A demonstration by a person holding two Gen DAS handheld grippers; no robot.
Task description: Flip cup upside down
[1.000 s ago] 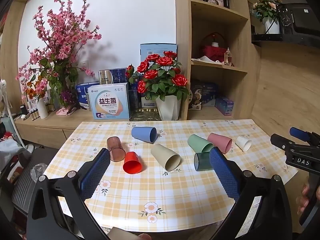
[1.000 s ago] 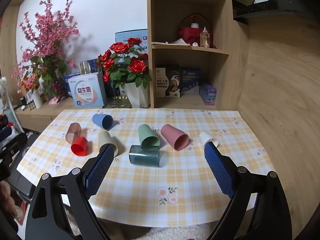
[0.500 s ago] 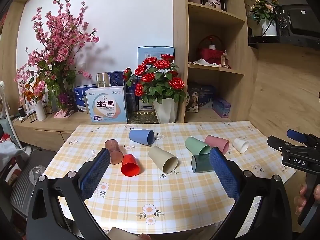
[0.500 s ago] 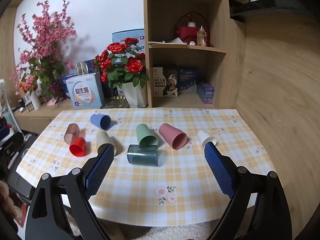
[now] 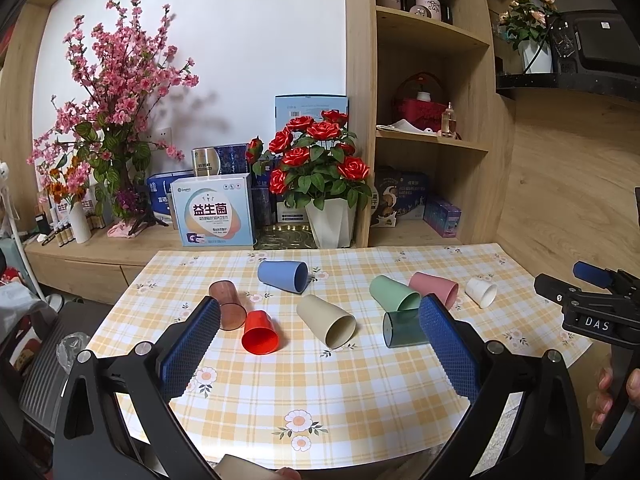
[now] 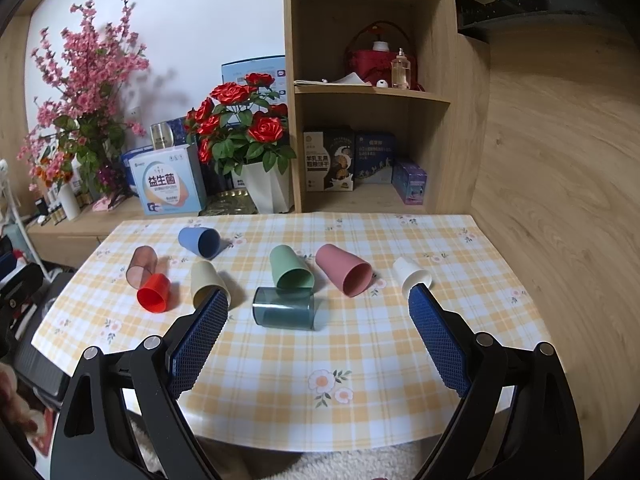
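Eight cups are seen lying on their sides on the checked table [image 6: 360,360], the teal cup [image 6: 284,309] nearest (green cup [image 6: 290,266] just behind). Both the left gripper [image 5: 320,312] and right gripper [image 6: 318,300] are held wide apart, gripping nothing. A rose pot [image 6: 266,192] is set beyond the table.

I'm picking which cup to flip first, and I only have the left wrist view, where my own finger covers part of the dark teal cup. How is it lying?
Observer: The right wrist view shows the whole dark teal cup. It lies on its side, its length running left to right, just in front of the green cup.
Operator: Is the right gripper ready?
Observer: The right gripper is open, with nothing between its fingers.
Operator: And the pink cup? It's half covered for me too.
Observer: The pink cup also lies on its side, with its mouth toward the camera, clear of the teal one.
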